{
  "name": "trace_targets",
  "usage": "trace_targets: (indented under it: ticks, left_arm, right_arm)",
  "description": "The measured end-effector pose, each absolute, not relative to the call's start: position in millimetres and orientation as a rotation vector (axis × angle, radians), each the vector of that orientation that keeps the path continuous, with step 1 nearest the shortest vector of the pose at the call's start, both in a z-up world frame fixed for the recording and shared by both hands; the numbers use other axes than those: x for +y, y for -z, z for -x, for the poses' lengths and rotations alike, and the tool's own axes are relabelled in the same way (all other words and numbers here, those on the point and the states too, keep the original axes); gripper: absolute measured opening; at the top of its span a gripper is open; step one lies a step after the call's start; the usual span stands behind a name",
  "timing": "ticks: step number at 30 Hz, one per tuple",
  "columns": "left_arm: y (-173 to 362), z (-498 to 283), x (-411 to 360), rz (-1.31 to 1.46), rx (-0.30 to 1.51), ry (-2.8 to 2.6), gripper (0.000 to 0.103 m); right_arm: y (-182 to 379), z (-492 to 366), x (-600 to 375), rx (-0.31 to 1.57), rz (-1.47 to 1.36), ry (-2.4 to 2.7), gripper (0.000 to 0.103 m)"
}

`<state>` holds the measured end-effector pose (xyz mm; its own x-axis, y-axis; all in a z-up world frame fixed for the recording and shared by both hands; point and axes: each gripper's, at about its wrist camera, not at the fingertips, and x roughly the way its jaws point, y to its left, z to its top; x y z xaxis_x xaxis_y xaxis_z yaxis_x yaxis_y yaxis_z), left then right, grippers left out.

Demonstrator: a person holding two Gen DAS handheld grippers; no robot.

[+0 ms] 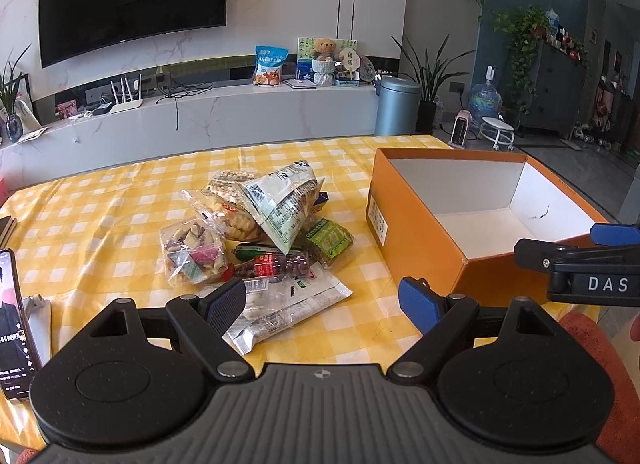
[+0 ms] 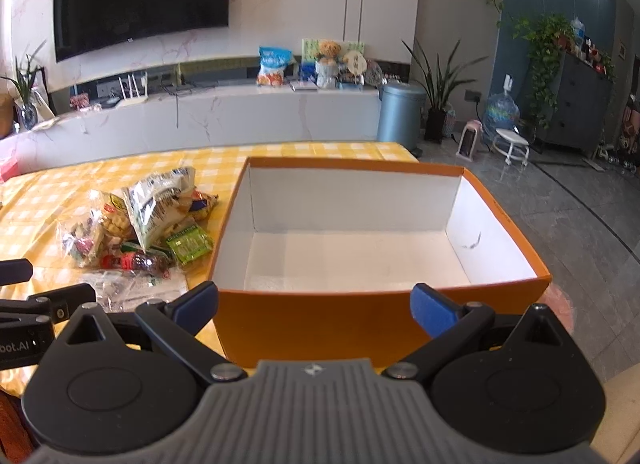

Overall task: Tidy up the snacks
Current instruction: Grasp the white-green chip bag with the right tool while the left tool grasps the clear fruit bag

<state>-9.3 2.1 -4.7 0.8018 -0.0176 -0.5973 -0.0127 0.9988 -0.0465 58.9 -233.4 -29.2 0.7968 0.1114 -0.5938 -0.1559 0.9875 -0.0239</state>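
My left gripper [image 1: 324, 306] hangs with its fingers spread wide over the yellow checked tablecloth [image 1: 100, 200], gripping nothing. The snack packets [image 1: 256, 232] lie heaped just ahead of it, left of the orange box [image 1: 416, 224]. My right gripper [image 2: 314, 306] is likewise spread and empty, facing the box's near wall.
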Motion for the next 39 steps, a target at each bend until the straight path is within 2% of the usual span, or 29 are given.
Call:
trace_targets:
  ticks: [3,4,5,9,11,13,18,20,23,31,34,39]
  left_arm:
    - [3.6,10.4,14.9,0.088,0.635,-0.015,0.100]
    - [3.6,10.9,18.3,0.095,0.636,-0.020,0.098]
    - [4.1,10.7,22.0,0.098,0.630,-0.013,0.092]
    - [7.0,9.0,35.2,0.120,0.618,-0.001,0.083]
    - [8.1,6.3,40.7,0.127,0.619,0.005,0.072]
    - [8.2,3.8,44.2,0.112,0.614,0.006,0.071]
    - [6.4,-3.0,52.1,0.061,0.583,-0.023,0.072]
    - [5.7,-7.5,57.2,0.055,0.576,-0.029,0.079]
    - [7.3,-15.2,65.2,0.038,0.581,-0.026,0.083]
    - [23.3,-45.9,88.8,0.026,0.642,-0.106,0.095]
    - [32.1,-55.4,95.7,0.061,0.660,-0.119,0.096]
    - [46.6,-70.2,102.8,0.086,0.695,-0.141,0.097]
  right_arm:
    - [29.4,-53.4,-231.6,0.579,0.069,-0.169,0.100]
    - [29.9,-52.0,-231.0,0.566,0.067,-0.181,0.099]
    - [30.7,-50.7,-230.4,0.555,0.061,-0.196,0.097]
    - [32.0,-49.9,-225.9,0.533,0.050,-0.243,0.085]
    - [32.9,-51.9,-222.3,0.531,0.057,-0.263,0.082]
    - [33.1,-54.7,-217.3,0.527,0.059,-0.288,0.074]
    - [31.5,-64.8,-200.2,0.516,0.053,-0.358,0.071]
    - [30.3,-70.5,-192.3,0.507,0.048,-0.383,0.071]
    - [28.4,-79.7,-178.7,0.506,0.045,-0.426,0.067]
    - [33.2,-111.5,-142.3,0.553,0.022,-0.479,0.068]
    - [37.0,-123.3,-129.4,0.566,0.016,-0.490,0.073]
    - [48.7,-151.9,-103.3,0.594,0.029,-0.500,0.073]
